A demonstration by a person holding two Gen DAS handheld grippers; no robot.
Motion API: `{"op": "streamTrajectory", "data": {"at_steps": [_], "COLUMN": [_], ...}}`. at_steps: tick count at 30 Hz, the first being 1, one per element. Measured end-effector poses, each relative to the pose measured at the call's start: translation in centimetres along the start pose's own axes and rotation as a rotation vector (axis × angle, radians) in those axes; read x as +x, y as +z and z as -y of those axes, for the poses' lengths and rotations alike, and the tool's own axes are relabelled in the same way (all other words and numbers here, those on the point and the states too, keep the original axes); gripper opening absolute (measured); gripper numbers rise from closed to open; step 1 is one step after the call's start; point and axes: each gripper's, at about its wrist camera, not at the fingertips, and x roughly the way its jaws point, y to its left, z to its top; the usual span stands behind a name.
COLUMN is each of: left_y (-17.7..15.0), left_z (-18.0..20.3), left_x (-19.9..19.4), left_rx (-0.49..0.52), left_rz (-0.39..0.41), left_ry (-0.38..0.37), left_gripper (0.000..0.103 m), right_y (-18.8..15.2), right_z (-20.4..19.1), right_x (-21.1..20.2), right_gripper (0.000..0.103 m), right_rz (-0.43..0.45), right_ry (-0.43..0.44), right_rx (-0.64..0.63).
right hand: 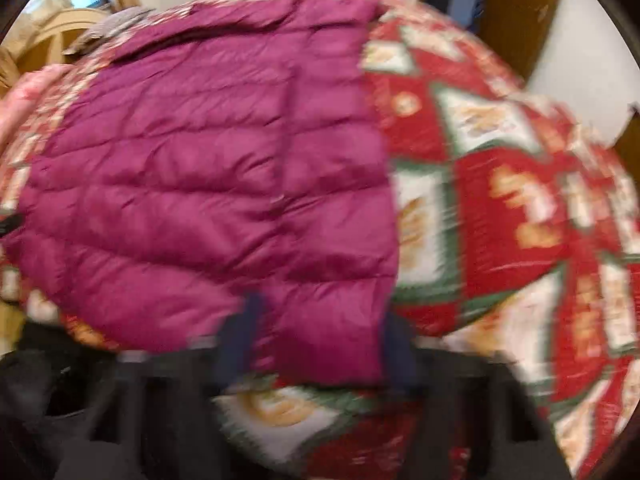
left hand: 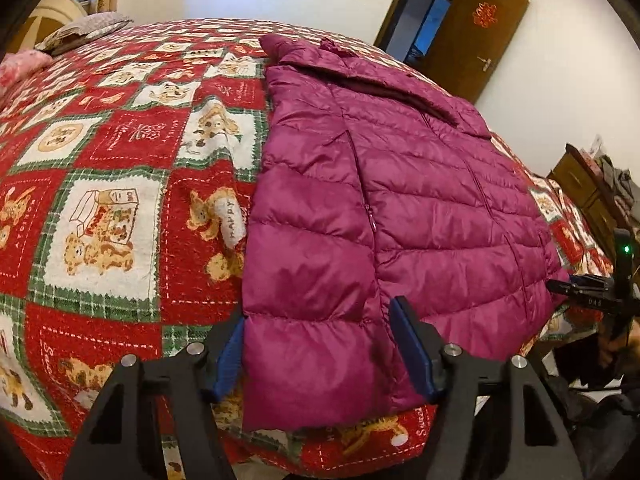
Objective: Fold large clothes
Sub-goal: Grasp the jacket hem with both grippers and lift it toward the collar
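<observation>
A white-walled bedroom fills the background, with a brown wooden door (left hand: 476, 36) standing open at the upper right of the left wrist view and a window at the upper left. Most of both views is taken by the bed (left hand: 100, 200), covered in a red, green and white patchwork quilt printed with teddy bears. A patterned pillow (left hand: 86, 30) lies at its far end, upper left. On the quilt lies the magenta quilted puffer jacket (left hand: 400, 200), spread flat with its collar toward the far end of the bed and its hem at the near edge; in the left wrist view it lies right of centre, in the right wrist view left of centre (right hand: 208, 184). A wooden dresser (left hand: 588, 196) stands at the right edge. The left tool (left hand: 328, 356) straddles the jacket's near left hem corner, its blue pads on either side of the puffy fabric, seemingly touching it, though a firm grip cannot be told. The right tool (right hand: 320, 344) likewise brackets the jacket's near right hem corner, but that view is blurred, so whether it is clenched cannot be told.
</observation>
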Motion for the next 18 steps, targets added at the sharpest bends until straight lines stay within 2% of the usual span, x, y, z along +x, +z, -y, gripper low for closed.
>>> {"op": "streamTrajectory", "data": {"at_steps": [2,5,7,8,9,11,12,14,15,18], "left_y": [0.0,-0.1,-0.3,-0.3,-0.3,-0.4,-0.4,-0.5,-0.5,-0.3], "left_z": [0.1,0.3,0.4,0.4,0.3,0.2,0.4,0.9,0.8,0.5], "left_x": [-0.1,0.0,0.1,0.1,0.1,0.1,0.0,-0.1,-0.1,-0.6], "left_rx": [0.013,0.030,0.041,0.038,0.029,0.015,0.024,0.061,0.063,0.020], "left_rz": [-0.007,-0.021,-0.025,-0.021,-0.018,-0.012,-0.009,-0.015,-0.031,-0.017], "left_ry": [0.002,0.009,0.016,0.016,0.015,0.012,0.015,0.035,0.013,-0.045], "left_gripper": [0.063,0.063,0.064,0.065,0.065,0.065,0.062,0.033,0.013,0.007], "right_y": [-0.1,-0.2,-0.3,-0.4,-0.6,-0.8,-0.9,-1.0,-1.1,-1.1], "right_z": [0.0,0.2,0.8,1.1,1.5,2.4,2.5,2.7,2.7,2.5], "right_x": [0.0,-0.1,0.1,0.1,0.2,0.4,0.4,0.4,0.2,-0.7], "right_gripper": [0.029,0.031,0.039,0.053,0.056,0.052,0.037,0.024,0.019,0.014], "right_rz": [-0.003,0.004,0.009,0.007,0.005,0.010,0.012,0.013,0.017,0.042], "right_ry": [0.019,0.031,0.050,0.060,0.076,0.105,0.110,0.141,0.158,0.162], "right_rx": [0.010,0.027,0.056,0.069,0.092,0.121,0.127,0.130,0.134,0.118]}}
